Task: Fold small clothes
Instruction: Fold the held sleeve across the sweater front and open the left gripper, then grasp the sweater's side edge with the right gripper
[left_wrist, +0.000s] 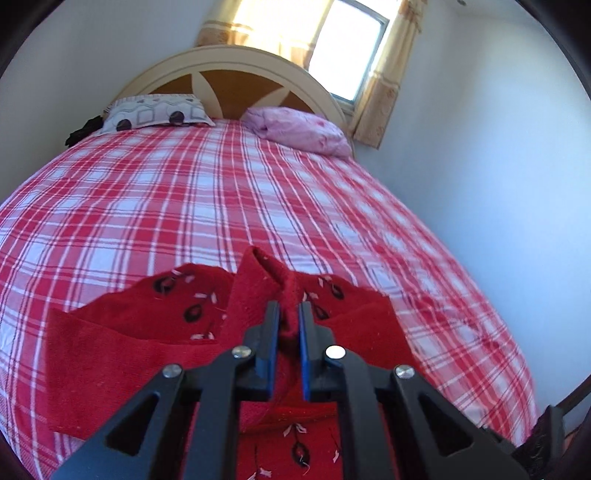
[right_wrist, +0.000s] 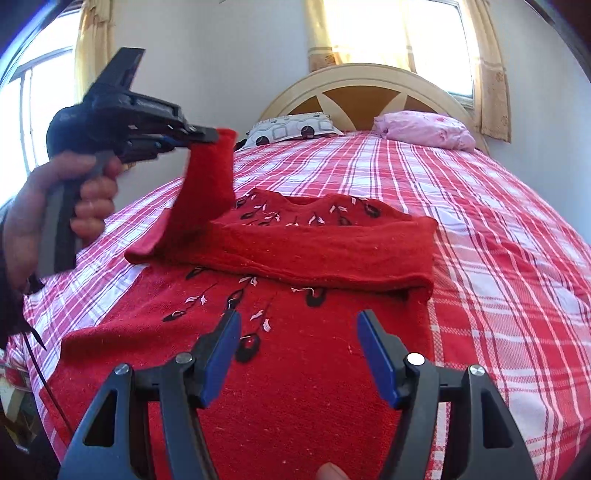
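A small red sweater (right_wrist: 295, 350) with black and white embroidery lies on the plaid bedspread (right_wrist: 498, 258). One sleeve lies folded across its chest (right_wrist: 332, 254). My left gripper (left_wrist: 288, 310) is shut on the other red sleeve (left_wrist: 266, 280) and holds it lifted above the garment; in the right wrist view this gripper (right_wrist: 212, 136) is at upper left with the sleeve (right_wrist: 210, 184) hanging from it. My right gripper (right_wrist: 297, 321) is open and empty just above the sweater's body.
The bed (left_wrist: 221, 192) reaches back to a cream and brown headboard (left_wrist: 229, 81). A patterned pillow (left_wrist: 155, 114) and a pink pillow (left_wrist: 299, 129) lie at its head. A curtained window (left_wrist: 347, 48) and white walls stand behind.
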